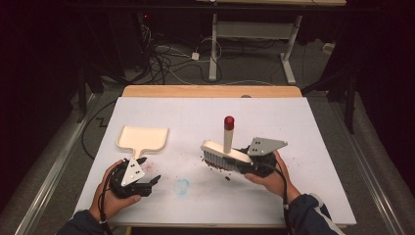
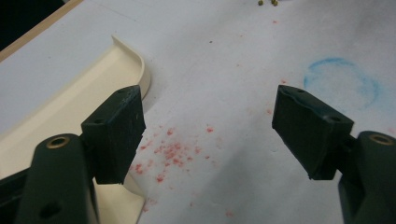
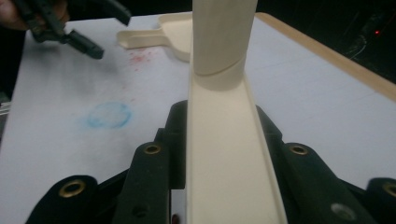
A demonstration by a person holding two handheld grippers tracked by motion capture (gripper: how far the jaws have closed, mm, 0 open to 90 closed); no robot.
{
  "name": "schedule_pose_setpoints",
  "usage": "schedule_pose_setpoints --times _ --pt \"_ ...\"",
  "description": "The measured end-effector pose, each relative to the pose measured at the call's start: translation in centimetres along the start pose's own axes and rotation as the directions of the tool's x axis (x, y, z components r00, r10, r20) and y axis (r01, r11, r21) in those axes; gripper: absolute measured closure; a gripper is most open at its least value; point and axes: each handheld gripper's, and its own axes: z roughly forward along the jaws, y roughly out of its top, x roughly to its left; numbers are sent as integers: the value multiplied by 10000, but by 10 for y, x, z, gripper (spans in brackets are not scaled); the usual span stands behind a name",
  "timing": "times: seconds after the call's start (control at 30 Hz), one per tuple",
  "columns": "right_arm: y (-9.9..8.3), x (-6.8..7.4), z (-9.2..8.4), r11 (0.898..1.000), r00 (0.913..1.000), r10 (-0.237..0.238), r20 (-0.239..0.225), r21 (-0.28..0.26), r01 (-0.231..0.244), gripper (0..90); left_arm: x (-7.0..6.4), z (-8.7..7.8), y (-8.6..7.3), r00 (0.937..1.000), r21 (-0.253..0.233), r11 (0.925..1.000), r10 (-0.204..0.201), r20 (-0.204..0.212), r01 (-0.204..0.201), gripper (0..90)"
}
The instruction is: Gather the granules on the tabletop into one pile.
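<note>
Item: cream hand brush (image 1: 221, 155), pinched by my right gripper (image 1: 252, 165) for sweeping; left gripper (image 1: 147, 183), jaws spread, waits beside the dustpan (image 1: 142, 138).

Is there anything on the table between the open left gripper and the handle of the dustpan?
Nothing visible. The left gripper is open beside the dustpan handle, with only red crumbs on the table there.
</note>
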Motion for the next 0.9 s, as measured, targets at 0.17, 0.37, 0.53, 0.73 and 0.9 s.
schedule_pose_setpoints --times 0.17,0.37,0.53,0.73,0.9 --pt "8 -34 17 9998 9966 190 803 -28 -189 677 1 2 0 10000 13 10000 -12 68 12 244" --pt "4 -62 60 9969 9859 211 1660 708 -333 678 1 3 -1 9999 14 10000 -30 125 30 244" --pt "0 -62 87 9970 9866 4 1633 760 -129 678 1 5 -2 9998 127 9999 -36 186 34 244" --pt "0 -53 90 9955 9970 -467 622 854 413 678 0 5 -2 9998 198 9998 23 222 -27 244" --pt "-9 -42 78 9918 9937 -1090 -266 636 1105 676 -1 4 -2 9998 210 9998 33 203 -37 244"
